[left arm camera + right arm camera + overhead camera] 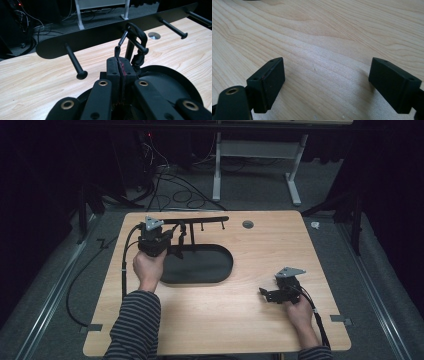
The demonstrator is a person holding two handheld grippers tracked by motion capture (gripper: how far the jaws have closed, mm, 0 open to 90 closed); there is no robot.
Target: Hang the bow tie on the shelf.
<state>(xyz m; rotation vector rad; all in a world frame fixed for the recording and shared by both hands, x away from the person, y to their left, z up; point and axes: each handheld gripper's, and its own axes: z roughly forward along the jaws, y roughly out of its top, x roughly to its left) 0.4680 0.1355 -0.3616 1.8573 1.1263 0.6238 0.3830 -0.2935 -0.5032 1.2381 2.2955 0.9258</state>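
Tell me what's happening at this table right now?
A person sits at a wooden table with a gripper in each hand. The left gripper is shut on a thin metal hook joined to a black strap that hangs over a peg of a black rack, above the rack's oval base. The right gripper rests open over bare tabletop at the near right, with nothing between its jaws.

No legible text, label, brand, number or sign appears on any surface in the three views. The dark equipment beyond the table (215,320) may carry markings, but it is too dim to read.
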